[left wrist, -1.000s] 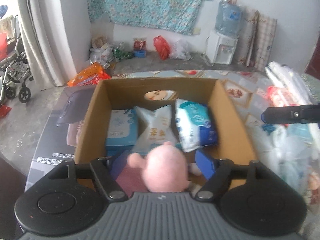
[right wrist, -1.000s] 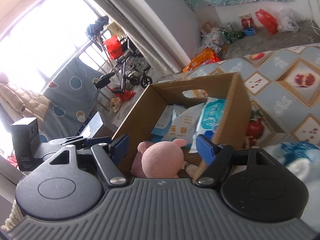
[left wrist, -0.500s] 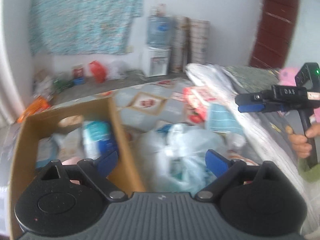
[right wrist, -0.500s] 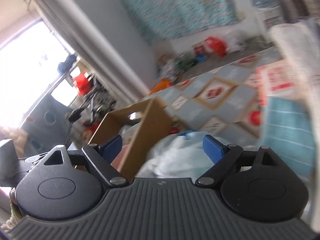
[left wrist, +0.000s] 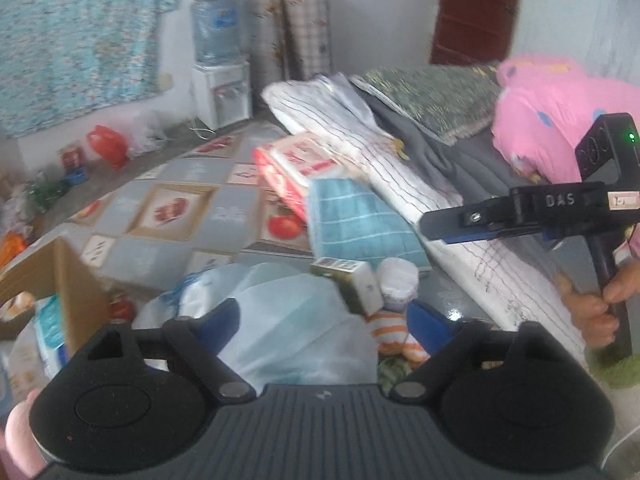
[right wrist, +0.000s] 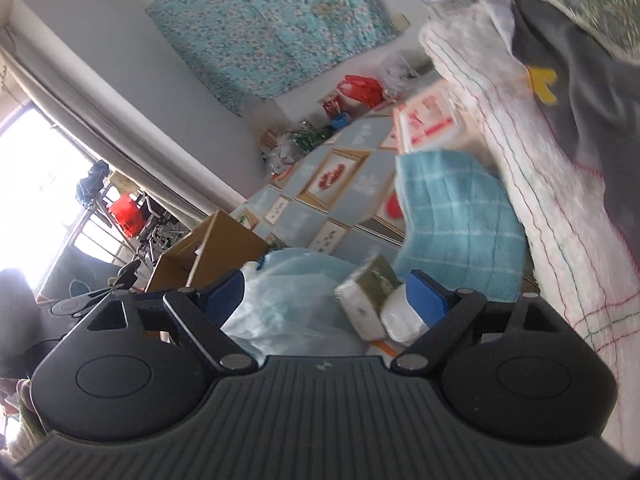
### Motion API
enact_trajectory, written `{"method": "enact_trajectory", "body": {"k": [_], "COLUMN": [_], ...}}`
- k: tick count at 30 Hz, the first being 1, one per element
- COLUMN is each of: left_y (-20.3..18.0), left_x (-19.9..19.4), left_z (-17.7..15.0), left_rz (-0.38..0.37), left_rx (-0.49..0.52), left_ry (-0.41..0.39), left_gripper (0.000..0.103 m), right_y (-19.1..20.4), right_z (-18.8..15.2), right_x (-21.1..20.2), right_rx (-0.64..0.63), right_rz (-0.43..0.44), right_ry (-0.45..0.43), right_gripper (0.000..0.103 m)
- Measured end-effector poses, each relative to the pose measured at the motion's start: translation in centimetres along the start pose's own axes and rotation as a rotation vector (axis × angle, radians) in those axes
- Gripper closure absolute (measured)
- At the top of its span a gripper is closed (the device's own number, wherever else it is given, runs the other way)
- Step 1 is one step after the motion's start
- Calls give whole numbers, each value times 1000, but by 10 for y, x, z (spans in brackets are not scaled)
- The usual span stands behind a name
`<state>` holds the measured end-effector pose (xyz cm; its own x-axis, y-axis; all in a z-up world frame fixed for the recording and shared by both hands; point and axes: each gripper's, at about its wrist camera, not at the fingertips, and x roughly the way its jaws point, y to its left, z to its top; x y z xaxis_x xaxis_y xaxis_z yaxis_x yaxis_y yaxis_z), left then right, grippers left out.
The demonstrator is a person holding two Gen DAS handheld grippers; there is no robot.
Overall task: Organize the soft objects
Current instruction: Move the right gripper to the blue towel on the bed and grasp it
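Left gripper point(left wrist: 322, 322) spread, empty, over a pale bag point(left wrist: 288, 320). Right gripper point(right wrist: 326, 296) likewise spread and empty — a towel point(right wrist: 456, 236) lies just beyond it on the mat point(left wrist: 224, 216), the box point(right wrist: 212, 256) at the mat's left edge.

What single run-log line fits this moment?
left tool: open, empty | right tool: open, empty | both over pale plastic bag | cardboard box: left

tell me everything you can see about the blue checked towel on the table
The blue checked towel is soft teal terry cloth with a pale grid, folded into a thick pad. It lies tilted, leaning against the white striped bedding, its upper edge under the red-and-white pack. A small green box sits at its lower edge.
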<state>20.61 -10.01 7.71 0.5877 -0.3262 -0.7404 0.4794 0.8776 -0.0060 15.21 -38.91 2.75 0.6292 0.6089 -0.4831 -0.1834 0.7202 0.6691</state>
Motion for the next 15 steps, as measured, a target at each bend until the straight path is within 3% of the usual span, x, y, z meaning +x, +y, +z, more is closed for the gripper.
{"method": "enact_trajectory", "body": {"k": [5, 9, 15], "left_y": [-8, -13, -11], "left_x": [33, 53, 98], "left_z": [15, 26, 52], "left_rz": [-18, -21, 21], "left_rx": [1, 16, -4], "left_ry": [43, 55, 92], "left_gripper": [31, 32, 40], "right_y": [-28, -49, -67], "right_z": [6, 10, 22], "right_x": [15, 25, 51], "right_rx": [66, 88, 54], "right_rz": [-28, -65, -160], "right_ry": [-24, -29, -26], "right_gripper": [15, 17, 33]}}
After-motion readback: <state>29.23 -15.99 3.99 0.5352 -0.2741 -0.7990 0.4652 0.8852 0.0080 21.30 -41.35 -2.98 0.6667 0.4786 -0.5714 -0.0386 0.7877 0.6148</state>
